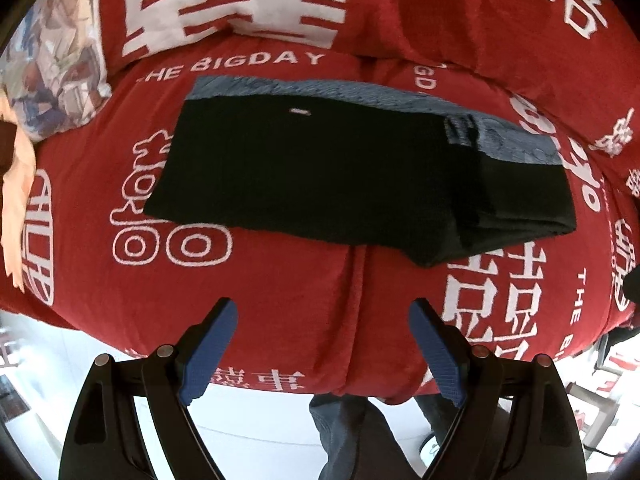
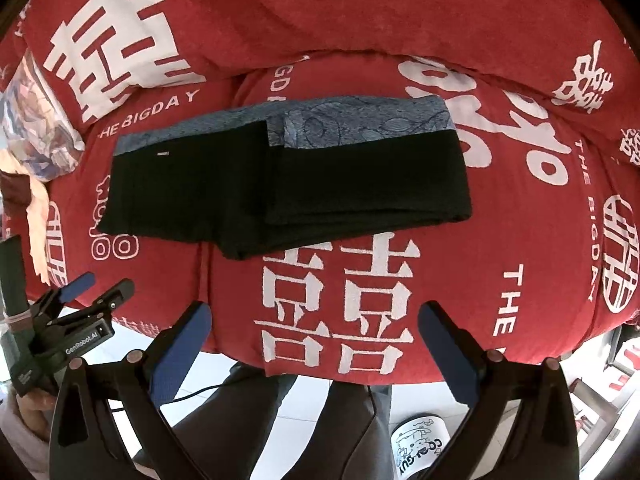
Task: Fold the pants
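Observation:
Black pants (image 1: 340, 176) with a blue-grey patterned waistband lie folded in a flat rectangle on the red sofa seat (image 1: 280, 288); they also show in the right wrist view (image 2: 288, 184), with one layer folded over the right half. My left gripper (image 1: 323, 320) is open and empty, held back over the sofa's front edge, apart from the pants. My right gripper (image 2: 316, 320) is open and empty too, near the front edge. The left gripper also shows at the left of the right wrist view (image 2: 100, 288).
Red cushions with white lettering (image 2: 360, 12) line the sofa back. A patterned pillow (image 1: 56, 64) lies at the far left. White tiled floor (image 1: 248, 440), the person's legs (image 2: 248, 420) and a slipper (image 2: 420, 444) are below the sofa edge.

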`<action>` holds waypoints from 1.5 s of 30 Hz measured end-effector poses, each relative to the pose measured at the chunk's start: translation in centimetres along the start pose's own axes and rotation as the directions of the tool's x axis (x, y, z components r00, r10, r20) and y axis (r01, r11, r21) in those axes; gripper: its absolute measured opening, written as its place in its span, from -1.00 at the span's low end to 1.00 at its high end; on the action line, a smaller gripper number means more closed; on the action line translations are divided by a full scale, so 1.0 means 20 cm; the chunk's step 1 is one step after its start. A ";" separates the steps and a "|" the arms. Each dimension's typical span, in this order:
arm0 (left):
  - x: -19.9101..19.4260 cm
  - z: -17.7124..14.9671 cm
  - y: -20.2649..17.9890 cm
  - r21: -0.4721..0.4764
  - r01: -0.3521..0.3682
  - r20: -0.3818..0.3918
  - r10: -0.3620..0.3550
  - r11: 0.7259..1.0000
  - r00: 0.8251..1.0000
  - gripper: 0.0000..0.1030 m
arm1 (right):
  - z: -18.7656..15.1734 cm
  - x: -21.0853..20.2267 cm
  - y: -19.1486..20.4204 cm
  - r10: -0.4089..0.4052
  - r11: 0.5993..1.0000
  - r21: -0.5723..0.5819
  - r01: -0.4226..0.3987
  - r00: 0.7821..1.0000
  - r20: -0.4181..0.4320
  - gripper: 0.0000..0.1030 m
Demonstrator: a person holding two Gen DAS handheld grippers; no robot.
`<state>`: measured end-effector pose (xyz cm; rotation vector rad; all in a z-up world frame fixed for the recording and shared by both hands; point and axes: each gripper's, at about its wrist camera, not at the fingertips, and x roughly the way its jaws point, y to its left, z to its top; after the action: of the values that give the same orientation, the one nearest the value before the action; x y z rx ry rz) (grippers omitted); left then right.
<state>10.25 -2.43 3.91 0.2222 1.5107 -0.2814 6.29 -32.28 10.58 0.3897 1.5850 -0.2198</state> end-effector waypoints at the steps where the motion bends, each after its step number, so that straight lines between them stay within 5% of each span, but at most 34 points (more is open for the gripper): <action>1: 0.01 0.00 0.02 -0.010 -0.002 -0.001 0.002 1.000 1.000 0.72 | 0.00 0.02 0.00 0.007 1.000 0.003 -0.007 1.000 -0.005 1.00; 8: 0.08 0.01 0.19 -0.144 0.058 -0.008 -0.060 0.988 0.998 0.72 | 0.00 0.19 0.04 0.040 0.999 0.019 -0.039 0.997 -0.073 1.00; 14: 0.19 0.03 0.45 -0.339 0.166 0.020 -0.169 0.926 0.985 0.72 | 0.01 0.35 0.13 0.063 0.998 -0.010 -0.065 0.991 -0.122 1.00; 22: 0.36 0.11 0.67 -0.466 0.269 0.108 -0.247 0.843 0.963 0.72 | 0.09 0.53 0.25 0.064 0.993 -0.090 -0.074 0.992 -0.111 1.00; 28: 0.49 0.18 0.72 -0.469 0.396 0.201 -0.341 0.790 0.918 0.72 | 0.22 0.60 0.37 0.065 0.983 -0.177 -0.057 0.997 0.037 1.00; 34: 0.61 0.19 0.75 -0.493 0.482 0.248 -0.414 0.724 0.876 0.72 | 0.30 0.75 0.39 0.075 0.980 -0.189 -0.066 0.996 0.041 1.00; 37: 0.62 0.19 0.76 -0.487 0.534 0.305 -0.439 0.691 0.845 0.90 | 0.31 0.78 0.38 0.084 0.978 -0.197 -0.072 0.995 0.052 1.00; 42: 0.59 0.25 0.72 -0.501 0.505 0.314 -0.396 0.703 0.863 0.94 | 0.30 0.79 0.37 0.096 0.976 -0.199 -0.084 0.994 0.051 1.00; 45: 0.47 0.29 0.66 -0.406 0.522 0.380 -0.381 0.750 0.843 0.94 | 0.31 0.79 0.37 0.100 0.975 -0.206 -0.088 0.994 0.049 1.00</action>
<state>20.33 7.72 -5.50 -0.5978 1.2889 -0.2865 14.48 -26.04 -4.72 0.2952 1.5102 0.0043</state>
